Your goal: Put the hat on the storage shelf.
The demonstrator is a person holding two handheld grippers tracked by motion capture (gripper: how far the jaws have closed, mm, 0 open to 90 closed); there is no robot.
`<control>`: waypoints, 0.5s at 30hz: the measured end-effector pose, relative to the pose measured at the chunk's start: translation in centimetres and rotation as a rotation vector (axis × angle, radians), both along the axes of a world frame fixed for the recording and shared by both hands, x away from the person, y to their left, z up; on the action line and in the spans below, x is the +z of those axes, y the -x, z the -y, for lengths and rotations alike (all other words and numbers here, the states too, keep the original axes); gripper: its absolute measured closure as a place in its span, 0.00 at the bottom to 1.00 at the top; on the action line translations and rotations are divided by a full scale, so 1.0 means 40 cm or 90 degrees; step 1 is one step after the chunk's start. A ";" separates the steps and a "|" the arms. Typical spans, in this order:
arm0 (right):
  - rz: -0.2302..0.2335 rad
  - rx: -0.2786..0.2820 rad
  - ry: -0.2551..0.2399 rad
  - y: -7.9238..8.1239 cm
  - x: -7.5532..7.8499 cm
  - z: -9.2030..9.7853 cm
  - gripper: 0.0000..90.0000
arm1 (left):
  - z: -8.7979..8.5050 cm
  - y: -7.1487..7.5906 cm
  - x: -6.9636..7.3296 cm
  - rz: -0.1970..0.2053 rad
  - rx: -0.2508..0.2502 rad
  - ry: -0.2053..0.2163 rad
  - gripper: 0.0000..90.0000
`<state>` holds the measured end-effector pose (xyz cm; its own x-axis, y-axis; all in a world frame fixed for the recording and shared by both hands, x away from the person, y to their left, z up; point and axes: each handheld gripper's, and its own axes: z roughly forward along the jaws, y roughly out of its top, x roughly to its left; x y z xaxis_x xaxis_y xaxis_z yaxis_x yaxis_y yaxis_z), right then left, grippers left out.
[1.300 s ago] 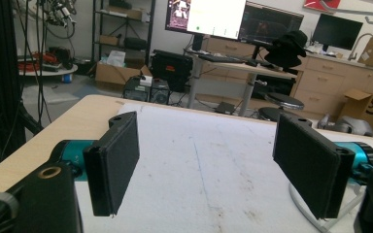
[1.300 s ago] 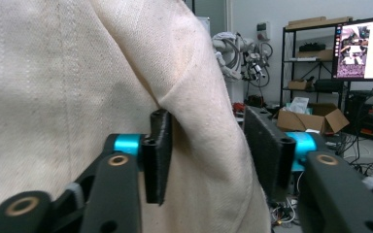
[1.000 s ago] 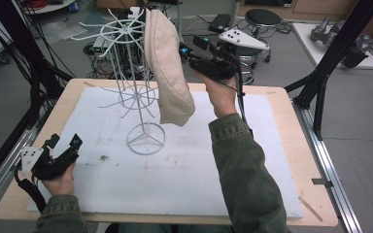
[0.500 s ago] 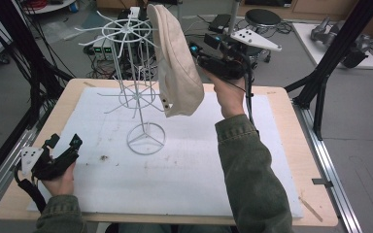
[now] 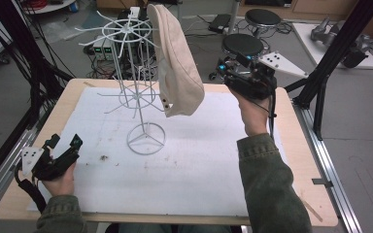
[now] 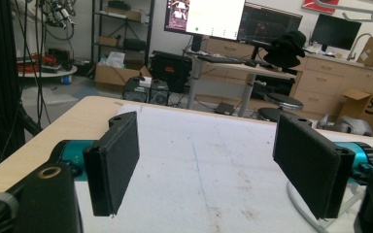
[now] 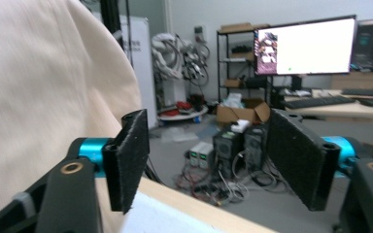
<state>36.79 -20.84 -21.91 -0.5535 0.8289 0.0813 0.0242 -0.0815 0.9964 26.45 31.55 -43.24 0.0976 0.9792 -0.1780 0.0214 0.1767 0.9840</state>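
Observation:
A beige cap (image 5: 177,63) hangs from the top of a white wire rack (image 5: 126,31), whose round base (image 5: 145,138) stands on the white mat (image 5: 199,160). My right gripper (image 5: 227,68) is held in the air just right of the cap, apart from it. Its jaws have just been opening and stand open with nothing between them. In the right gripper view the cap (image 7: 39,97) is at the left, outside the right gripper (image 7: 209,155). My left gripper (image 5: 64,141) rests at the mat's left edge, open and empty (image 6: 213,165).
Black frame posts (image 5: 330,63) stand at both sides of the wooden table (image 5: 296,131). A black stool (image 5: 243,44) and cables lie beyond the far edge. The rack's base (image 6: 296,204) lies just right of the left gripper's jaws.
The right gripper has pulled back to the right and a little down, away from the cap, and its jaws have widened. The cap stays on the rack. The left hand has not moved.

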 end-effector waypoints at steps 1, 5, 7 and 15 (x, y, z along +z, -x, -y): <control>-0.002 -0.003 0.004 0.005 -0.008 0.007 0.33 | 0.000 0.000 0.000 0.000 0.000 -0.001 0.28; -0.015 -0.023 0.018 0.022 -0.037 0.029 0.24 | 0.001 0.001 0.000 0.000 0.000 -0.003 0.28; -0.024 -0.032 0.029 0.028 -0.054 0.033 0.21 | 0.001 0.001 0.000 0.000 0.000 -0.003 0.28; -0.050 -0.058 0.065 0.057 -0.125 0.047 0.13 | 0.006 0.004 -0.002 -0.004 -0.008 -0.007 0.28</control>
<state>34.52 -22.71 -26.90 -0.4714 0.8813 0.0334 0.0993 0.0154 0.9949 26.28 31.29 -43.31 0.1090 0.9798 -0.1674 0.0299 0.1651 0.9858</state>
